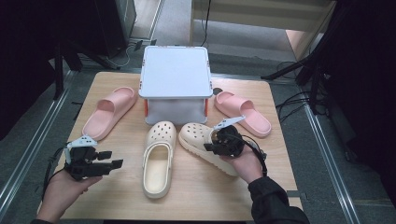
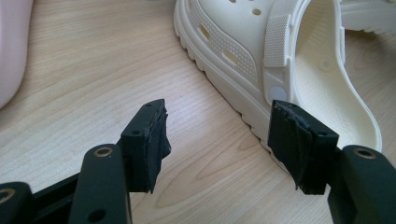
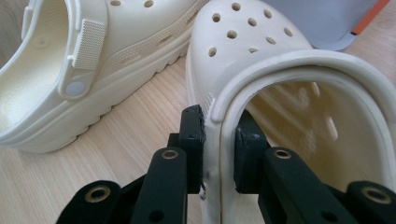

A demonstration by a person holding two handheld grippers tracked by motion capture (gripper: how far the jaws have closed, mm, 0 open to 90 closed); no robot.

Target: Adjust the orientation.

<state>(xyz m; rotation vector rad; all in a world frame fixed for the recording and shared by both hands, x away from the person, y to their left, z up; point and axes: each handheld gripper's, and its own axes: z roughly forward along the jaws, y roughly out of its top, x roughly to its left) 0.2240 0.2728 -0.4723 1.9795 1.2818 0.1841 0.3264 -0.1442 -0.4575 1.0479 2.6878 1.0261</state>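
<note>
Two cream clogs lie side by side on the wooden table [image 1: 116, 196]. My right gripper [image 1: 214, 143] is shut on the side wall of the right clog [image 1: 194, 133] at its opening; in the right gripper view the jaws [image 3: 219, 128] pinch that rim, one pad outside and one inside the right clog [image 3: 261, 51]. The left clog [image 1: 159, 156] rests flat on its sole, apart from both grippers, and the left clog [image 3: 93, 56] lies just beyond the held one. My left gripper [image 1: 114, 158] is open with nothing between its pads [image 2: 219, 133], pointing at the left clog [image 2: 299, 56].
A white lidded box [image 1: 175, 77] stands at the back middle of the table, just behind the clogs' toes. One pink slide [image 1: 109, 112] lies to its left and another pink slide [image 1: 243, 112] to its right. Bare wood shows along the front edge.
</note>
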